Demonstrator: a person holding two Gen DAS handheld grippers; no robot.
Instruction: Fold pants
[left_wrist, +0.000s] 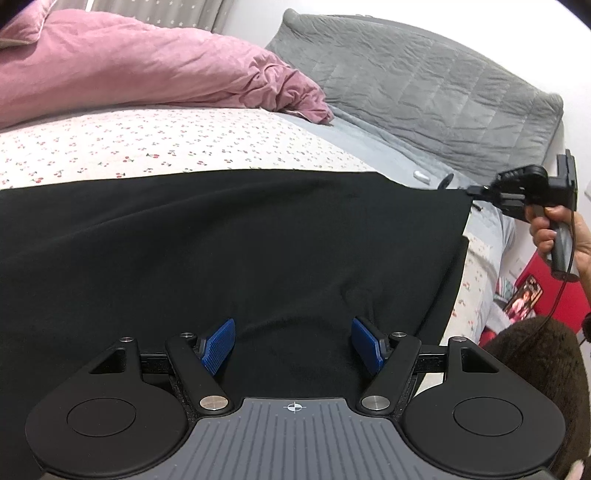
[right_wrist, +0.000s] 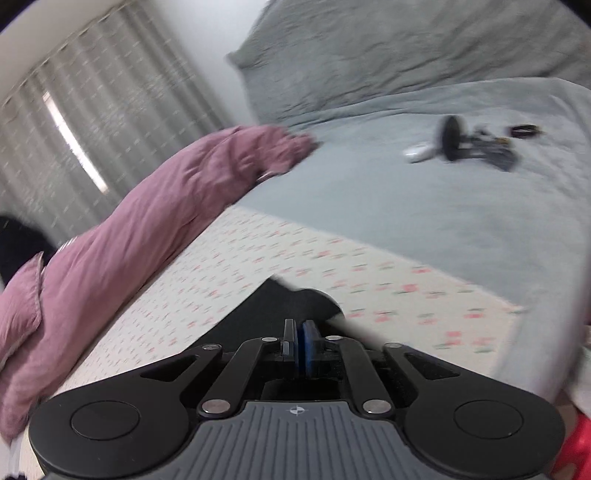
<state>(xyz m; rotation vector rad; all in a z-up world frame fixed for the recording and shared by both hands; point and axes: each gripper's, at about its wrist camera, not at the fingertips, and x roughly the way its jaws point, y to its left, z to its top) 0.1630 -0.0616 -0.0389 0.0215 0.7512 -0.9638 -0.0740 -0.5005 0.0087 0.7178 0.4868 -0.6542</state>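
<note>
Black pants (left_wrist: 229, 251) spread across the bed's (left_wrist: 184, 136) near edge — right gripper (right_wrist: 297, 345) pinching their far right corner taut, left gripper (left_wrist: 291, 341) wide, empty above the near hem — risk: the thinly-held corner slipping, collapsing the fold.

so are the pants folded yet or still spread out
Still mostly spread: the black pants lie flat across the bed, one corner pinched in the right gripper.
</note>
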